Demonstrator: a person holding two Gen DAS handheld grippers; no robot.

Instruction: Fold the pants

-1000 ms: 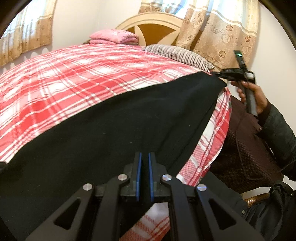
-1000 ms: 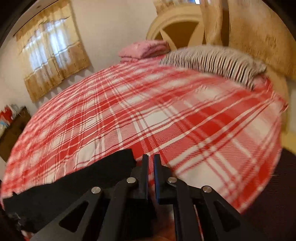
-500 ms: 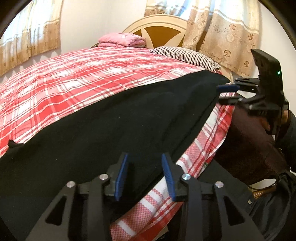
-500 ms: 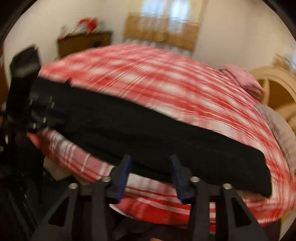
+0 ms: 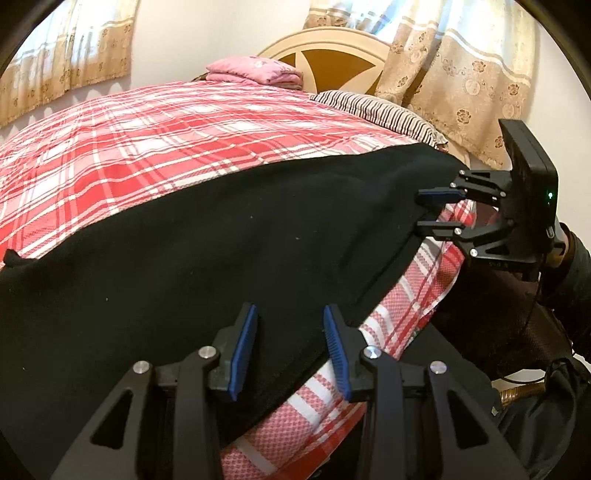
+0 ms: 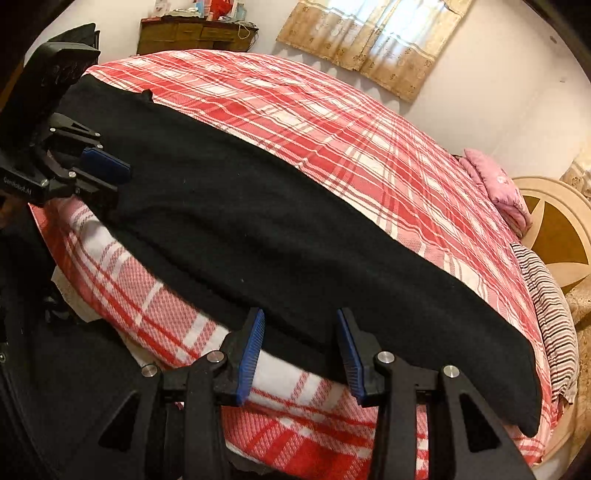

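Observation:
Black pants (image 5: 221, 236) lie flat in a long strip along the near edge of the bed, also in the right wrist view (image 6: 258, 229). My left gripper (image 5: 290, 347) is open, its blue pads over one end of the pants' near edge. My right gripper (image 6: 301, 350) is open at the near edge of the other end. In the left wrist view the right gripper (image 5: 430, 208) shows open at the far end of the pants. In the right wrist view the left gripper (image 6: 101, 177) shows open at the opposite end.
The bed has a red and white plaid cover (image 5: 147, 140). A striped pillow (image 5: 373, 110) and a folded pink blanket (image 5: 255, 72) lie by the headboard (image 5: 332, 55). A wooden dresser (image 6: 195, 35) stands by the far wall. Curtains (image 5: 454, 77) hang at the right.
Both grippers have opened and let go of the pants. The right gripper has swung round to face along the pants, which now lie flat on the bed edge.

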